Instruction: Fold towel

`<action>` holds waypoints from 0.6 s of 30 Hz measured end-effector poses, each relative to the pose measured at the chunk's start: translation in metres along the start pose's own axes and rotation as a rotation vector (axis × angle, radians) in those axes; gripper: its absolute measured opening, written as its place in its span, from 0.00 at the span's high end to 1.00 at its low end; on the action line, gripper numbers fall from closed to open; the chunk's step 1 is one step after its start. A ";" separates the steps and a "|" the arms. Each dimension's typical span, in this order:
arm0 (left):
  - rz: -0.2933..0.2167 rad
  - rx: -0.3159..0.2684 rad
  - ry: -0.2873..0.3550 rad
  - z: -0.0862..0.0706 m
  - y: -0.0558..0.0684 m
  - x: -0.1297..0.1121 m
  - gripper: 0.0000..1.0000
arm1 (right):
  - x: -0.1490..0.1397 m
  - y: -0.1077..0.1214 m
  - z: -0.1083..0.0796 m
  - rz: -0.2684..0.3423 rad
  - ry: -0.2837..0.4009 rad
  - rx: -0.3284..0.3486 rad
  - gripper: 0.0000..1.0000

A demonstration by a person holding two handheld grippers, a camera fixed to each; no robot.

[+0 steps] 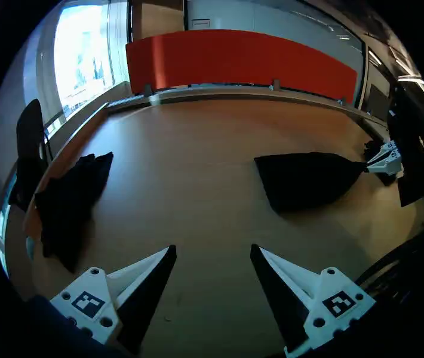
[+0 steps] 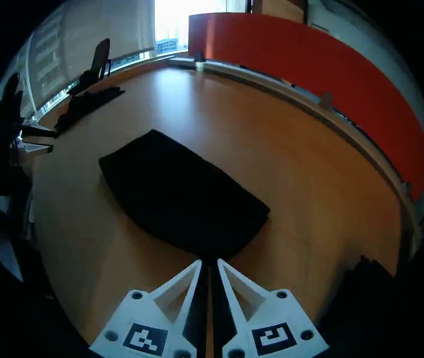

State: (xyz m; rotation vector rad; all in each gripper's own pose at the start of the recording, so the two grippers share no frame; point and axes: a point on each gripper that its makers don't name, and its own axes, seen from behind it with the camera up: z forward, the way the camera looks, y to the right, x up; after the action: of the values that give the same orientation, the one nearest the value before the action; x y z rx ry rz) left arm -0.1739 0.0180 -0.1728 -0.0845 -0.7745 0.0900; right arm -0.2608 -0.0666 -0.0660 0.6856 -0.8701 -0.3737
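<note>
The right gripper (image 2: 210,262) is clamped on the near corner of the black towel (image 2: 182,191), lying mid-frame on the table (image 2: 307,179); the left gripper (image 1: 212,247) stands wide apart, empty, low in its frame. Pulled by one corner alone, the towel may drag and bunch instead of folding

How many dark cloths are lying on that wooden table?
2. A black towel lies mid-table, one corner pinched by the right gripper. A second dark cloth is heaped at the table's edge nearer the window. That heap may hold more than one.
</note>
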 end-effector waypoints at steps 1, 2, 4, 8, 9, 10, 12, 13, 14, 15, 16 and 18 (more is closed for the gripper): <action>-0.002 -0.001 0.001 -0.001 0.000 -0.001 0.08 | 0.001 0.000 -0.001 0.001 0.002 -0.001 0.98; -0.003 -0.001 0.001 -0.002 0.001 -0.002 0.08 | 0.002 0.000 -0.001 0.003 0.004 -0.002 0.98; -0.006 -0.002 0.002 -0.004 0.002 -0.005 0.08 | 0.007 0.000 -0.002 0.001 0.013 -0.005 0.98; -0.014 0.000 0.004 -0.008 0.003 -0.008 0.08 | 0.023 -0.001 -0.004 -0.021 0.041 -0.017 0.98; -0.017 0.000 0.005 -0.009 0.003 -0.009 0.08 | 0.028 -0.001 -0.005 -0.031 0.048 -0.019 0.98; -0.019 0.001 0.007 -0.010 0.003 -0.010 0.08 | 0.035 -0.002 -0.006 -0.044 0.055 -0.021 0.98; -0.024 0.003 0.009 -0.013 0.003 -0.010 0.08 | 0.047 -0.004 -0.006 -0.067 0.068 -0.023 0.98; -0.026 0.004 0.010 -0.014 0.003 -0.011 0.08 | 0.053 -0.006 -0.007 -0.081 0.076 -0.021 0.98; -0.027 0.005 0.011 -0.015 0.003 -0.011 0.08 | 0.060 -0.007 -0.007 -0.093 0.082 -0.020 0.98; -0.028 0.006 0.012 -0.016 0.003 -0.012 0.08 | 0.066 -0.009 -0.007 -0.105 0.088 -0.017 0.98; -0.029 0.007 0.012 -0.017 0.002 -0.012 0.08 | 0.072 -0.012 -0.007 -0.118 0.095 -0.014 0.98; -0.030 0.010 0.012 -0.019 0.002 -0.013 0.08 | 0.084 -0.016 -0.007 -0.140 0.107 -0.007 0.98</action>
State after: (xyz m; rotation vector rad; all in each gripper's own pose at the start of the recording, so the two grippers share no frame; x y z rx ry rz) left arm -0.1704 0.0176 -0.1954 -0.0641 -0.7629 0.0643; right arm -0.2054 -0.1226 -0.0317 0.7557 -0.7214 -0.4608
